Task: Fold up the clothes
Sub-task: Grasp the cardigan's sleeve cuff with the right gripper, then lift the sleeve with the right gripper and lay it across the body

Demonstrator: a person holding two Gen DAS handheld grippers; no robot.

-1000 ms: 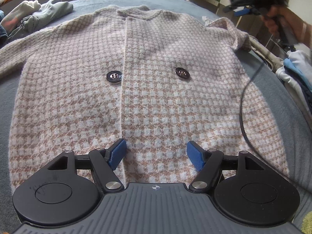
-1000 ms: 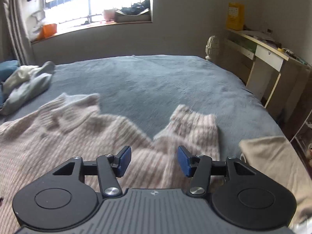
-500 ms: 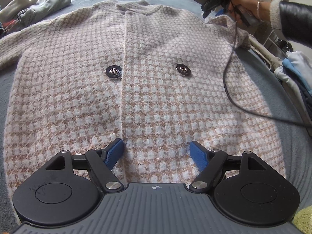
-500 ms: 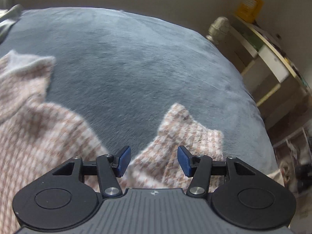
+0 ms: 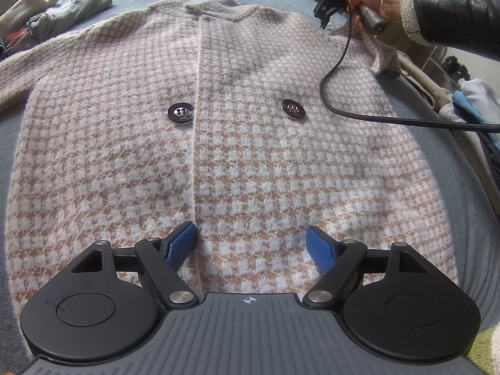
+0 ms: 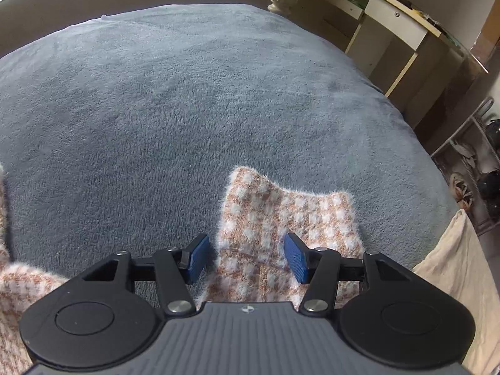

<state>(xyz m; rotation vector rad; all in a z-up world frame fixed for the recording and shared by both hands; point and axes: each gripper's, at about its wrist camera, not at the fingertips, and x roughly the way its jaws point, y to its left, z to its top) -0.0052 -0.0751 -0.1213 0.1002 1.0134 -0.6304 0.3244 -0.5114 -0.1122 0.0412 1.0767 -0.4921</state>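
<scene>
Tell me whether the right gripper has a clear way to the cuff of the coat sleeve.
Probably yes. The right gripper is open and the sleeve cuff lies flat on the grey blanket just ahead of its fingers, with nothing over it.

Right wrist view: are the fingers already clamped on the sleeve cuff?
No, the right gripper fingers stand apart, with the sleeve cuff lying loose between them.

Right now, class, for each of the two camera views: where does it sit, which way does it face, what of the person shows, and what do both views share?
Left wrist: on the left gripper, jaws opening, facing down the pink-and-brown checked woolly coat; the right hand and black leather sleeve show.
Right wrist: on the right gripper, open, facing the coat's cuff on the grey fleece bedcover; no body shows.
Shared: coat and bedcover.
</scene>
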